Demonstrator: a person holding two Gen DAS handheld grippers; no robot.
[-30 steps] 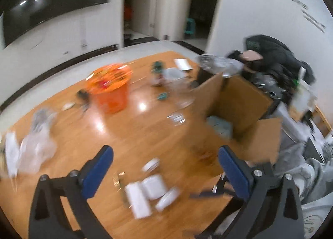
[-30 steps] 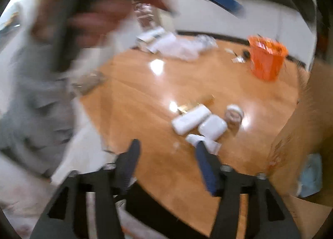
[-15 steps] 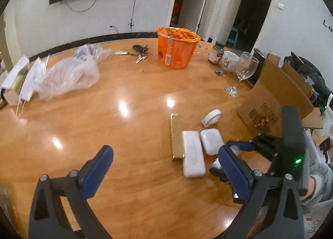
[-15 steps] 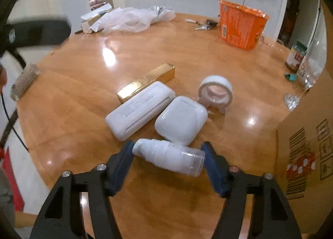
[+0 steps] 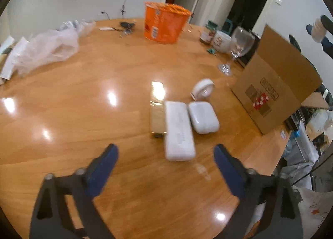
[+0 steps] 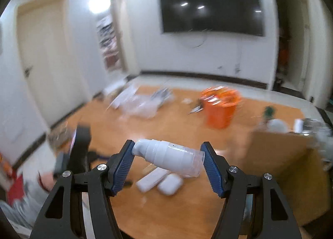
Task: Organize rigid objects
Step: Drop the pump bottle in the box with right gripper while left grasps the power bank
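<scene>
My right gripper [image 6: 167,156] is clenched on a white pump bottle [image 6: 169,157], which lies crosswise between the blue fingers [image 6: 122,166], nozzle toward 9 o'clock and clear cap toward 3 o'clock, lifted well above the desk [image 6: 177,214]. Below it in the right wrist view, blurred, lie the long white case [image 6: 150,180] and the rounded white case [image 6: 169,183] side by side. My left gripper [image 5: 165,157] hangs released over the desk [image 5: 83,97], its fingers [image 5: 104,168] spread wide and holding nothing. Straight ahead at 12 o'clock, just past the fingertips, the long white case [image 5: 179,130] lies lengthwise; a gold box [image 5: 157,110] touches its side at 9 o'clock and the rounded white case [image 5: 203,117] sits just beside it at 3 o'clock. A white tape roll [image 5: 203,91] stands on edge near the rounded case, farther out. At 2 o'clock an open cardboard box [image 5: 274,91] stands with its flap raised, and a wine glass [image 5: 239,45] stands just beyond it. An orange tub [image 5: 165,23] sits far out at 12 o'clock, and a crumpled clear plastic bag [image 5: 45,48] lies at 10 o'clock.
</scene>
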